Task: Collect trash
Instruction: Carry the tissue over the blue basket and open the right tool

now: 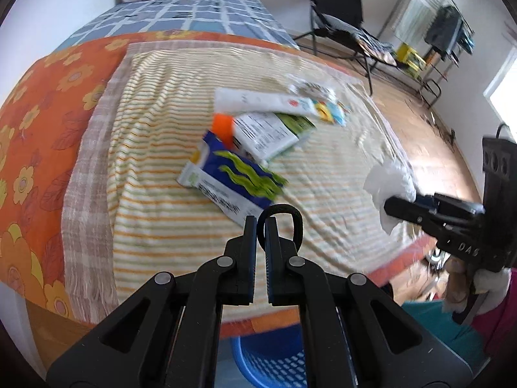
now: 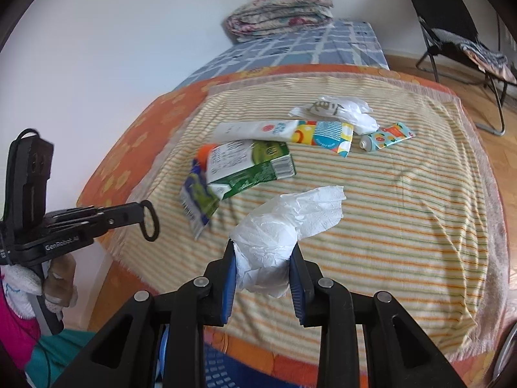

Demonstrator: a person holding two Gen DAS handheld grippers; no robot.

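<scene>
My left gripper (image 1: 261,223) is shut on a thin black ring (image 1: 280,208), which sticks out past its tips above the striped towel (image 1: 155,213). In the right wrist view that gripper (image 2: 140,214) enters from the left with the ring (image 2: 150,220) hanging at its tip. My right gripper (image 2: 263,247) is shut on a crumpled white tissue (image 2: 290,216), held off the towel (image 2: 404,226). On the towel lie a green carton (image 2: 248,165), a blue carton (image 1: 232,177), a long white tube (image 2: 281,131), a small patterned tube (image 2: 387,137) and a white wrapper (image 2: 336,108).
A blue mesh basket (image 1: 271,359) stands on the floor below the bed's near edge. A folded quilt (image 2: 281,9) lies at the head of the bed. A black folding chair (image 1: 339,16) stands on the wooden floor to the right. A gloved hand (image 2: 58,278) holds the left gripper.
</scene>
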